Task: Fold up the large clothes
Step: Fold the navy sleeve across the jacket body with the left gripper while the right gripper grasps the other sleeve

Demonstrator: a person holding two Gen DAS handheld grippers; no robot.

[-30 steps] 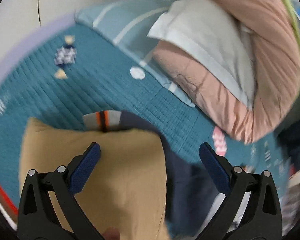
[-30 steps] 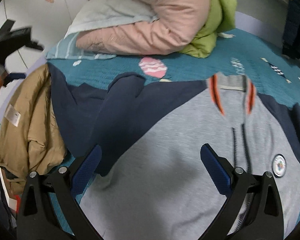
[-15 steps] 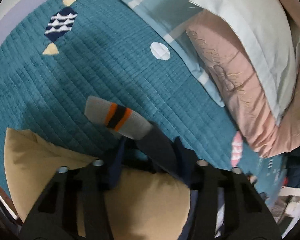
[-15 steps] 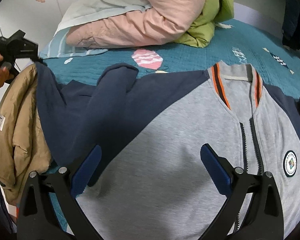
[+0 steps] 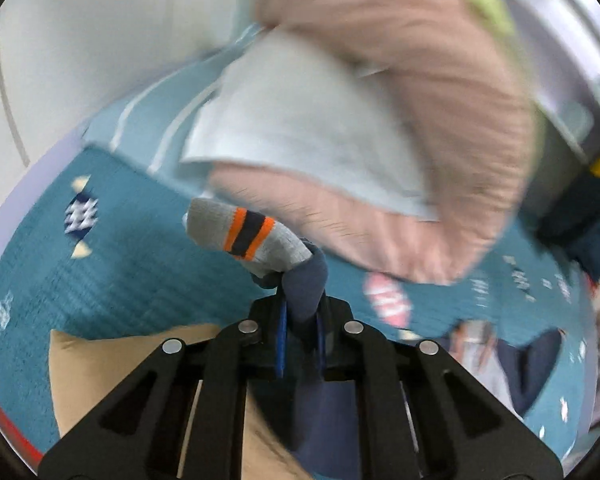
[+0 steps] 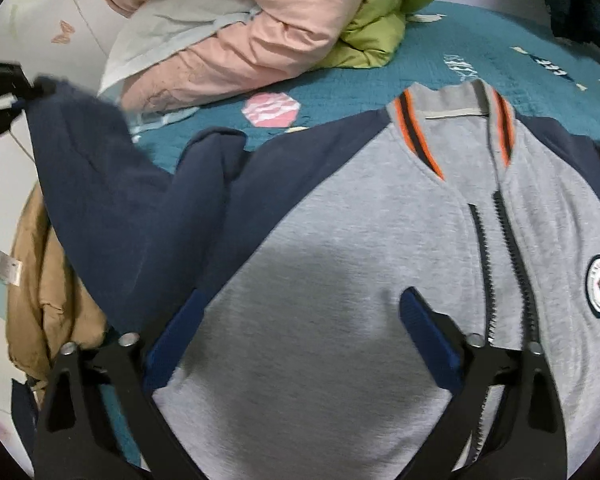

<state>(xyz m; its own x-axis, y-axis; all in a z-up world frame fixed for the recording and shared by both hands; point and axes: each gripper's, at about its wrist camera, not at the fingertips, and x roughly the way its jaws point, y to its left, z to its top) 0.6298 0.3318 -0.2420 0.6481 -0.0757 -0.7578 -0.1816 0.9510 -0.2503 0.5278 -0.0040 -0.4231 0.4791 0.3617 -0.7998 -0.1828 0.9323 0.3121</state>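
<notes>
Grey and navy, the jacket [image 6: 340, 264] lies front-up on the bed's teal quilt [image 6: 480, 48], zip partly undone and collar toward the pillows. My left claw [image 5: 302, 344] has just pressed together on the navy sleeve [image 5: 304, 284] right behind its grey, orange-striped cuff [image 5: 252, 236], holding it up off the quilt. My right claw [image 6: 300, 320] hangs spread over the grey chest, its jaws having just narrowed, with nothing pinched. A tan coat [image 6: 40, 280] lies bunched at the bed's left edge; pink and green coats [image 6: 260, 20] are heaped by a pillow [image 6: 172, 20].
</notes>
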